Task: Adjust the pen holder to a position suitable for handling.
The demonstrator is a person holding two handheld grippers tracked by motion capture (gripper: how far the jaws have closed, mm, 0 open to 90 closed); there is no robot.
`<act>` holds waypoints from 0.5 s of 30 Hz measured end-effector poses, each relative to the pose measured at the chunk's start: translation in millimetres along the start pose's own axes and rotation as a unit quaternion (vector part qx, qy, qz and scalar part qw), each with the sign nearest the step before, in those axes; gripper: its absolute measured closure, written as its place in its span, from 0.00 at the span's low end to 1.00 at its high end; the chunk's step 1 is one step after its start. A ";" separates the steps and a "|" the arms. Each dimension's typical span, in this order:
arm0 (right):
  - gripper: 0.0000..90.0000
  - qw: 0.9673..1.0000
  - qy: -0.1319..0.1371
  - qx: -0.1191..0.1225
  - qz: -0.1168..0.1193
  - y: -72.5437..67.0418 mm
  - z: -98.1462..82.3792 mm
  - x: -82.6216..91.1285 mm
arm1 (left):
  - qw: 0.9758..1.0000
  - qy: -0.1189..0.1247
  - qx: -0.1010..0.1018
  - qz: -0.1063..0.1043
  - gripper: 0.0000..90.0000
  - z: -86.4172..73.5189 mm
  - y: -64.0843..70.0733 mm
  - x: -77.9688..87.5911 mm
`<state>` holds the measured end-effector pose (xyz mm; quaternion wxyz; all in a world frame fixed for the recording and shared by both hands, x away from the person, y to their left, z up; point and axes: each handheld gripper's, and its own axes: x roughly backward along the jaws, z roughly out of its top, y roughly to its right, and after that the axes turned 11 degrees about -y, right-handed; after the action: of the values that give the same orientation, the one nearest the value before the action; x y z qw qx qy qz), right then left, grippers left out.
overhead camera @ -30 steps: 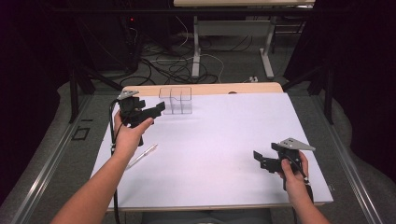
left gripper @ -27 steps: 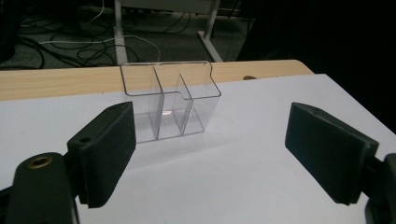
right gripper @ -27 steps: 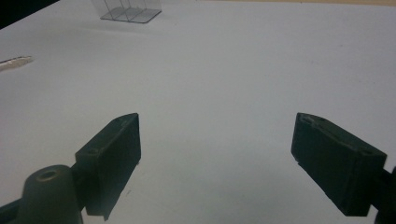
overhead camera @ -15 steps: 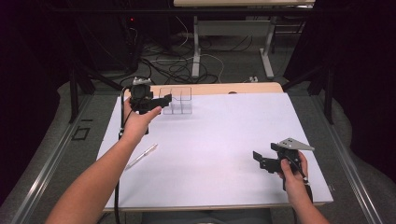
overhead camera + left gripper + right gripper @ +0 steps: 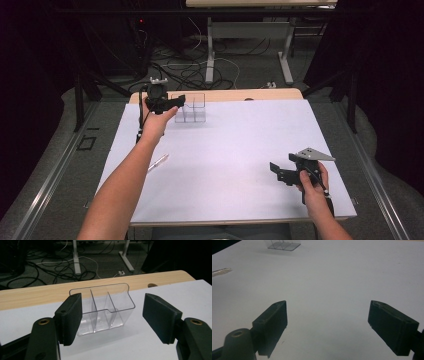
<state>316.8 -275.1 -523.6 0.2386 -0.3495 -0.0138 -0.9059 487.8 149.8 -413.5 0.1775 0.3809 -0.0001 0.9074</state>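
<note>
Over the last second the left gripper [image 5: 112, 317] has moved up to the clear plastic three-compartment organiser [image 5: 102, 310] at the white table's [image 5: 240, 150] far edge, jaws wide, probably to grasp it, while the right gripper [image 5: 328, 327] waits wide and empty, well apart from it.

white table [image 5: 235, 150] w/ clear divided box [image 5: 191, 108], pen [image 5: 158, 162]
</note>
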 end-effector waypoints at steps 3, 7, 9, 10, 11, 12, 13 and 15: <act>0.17 1.000 -0.004 0.004 0.000 -1.0 -0.1 -1.6 | 1.000 -0.010 0.007 0.009 0.38 4.7 -3.7 -8.4; 0.17 1.000 -0.007 0.006 0.002 -2.5 -0.3 -2.4 | 1.000 -0.021 0.013 0.014 0.41 11.2 -9.2 -13.9; 0.17 1.000 -0.007 0.007 0.004 -2.9 -0.4 -1.8 | 1.000 -0.018 0.018 0.018 0.41 13.7 -11.6 -17.0; 0.17 1.000 -0.006 0.006 0.004 -3.1 -0.5 -1.7 | 0.999 -0.020 0.019 0.018 0.41 14.8 -13.0 -18.6; 0.17 1.000 -0.006 0.005 0.005 -3.2 -0.6 -1.3 | 0.999 -0.025 0.021 0.019 0.42 15.9 -14.2 -20.6; 0.17 1.000 -0.005 0.003 0.006 -3.6 -0.8 -1.1 | 0.999 -0.028 0.023 0.020 0.42 16.7 -15.3 -22.5; 0.17 1.000 -0.005 0.002 0.008 -3.9 -0.9 -0.8 | 0.999 -0.028 0.024 0.022 0.42 17.4 -17.0 -24.5; 0.17 1.000 -0.003 0.003 0.011 -4.3 -1.0 -0.5 | 0.999 -0.033 0.031 0.022 0.43 19.1 -20.0 -28.0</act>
<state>314.6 -271.3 -524.0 0.2490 -0.3522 -0.0132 -0.9021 525.6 156.9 -422.0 0.1455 0.4157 0.0139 0.8977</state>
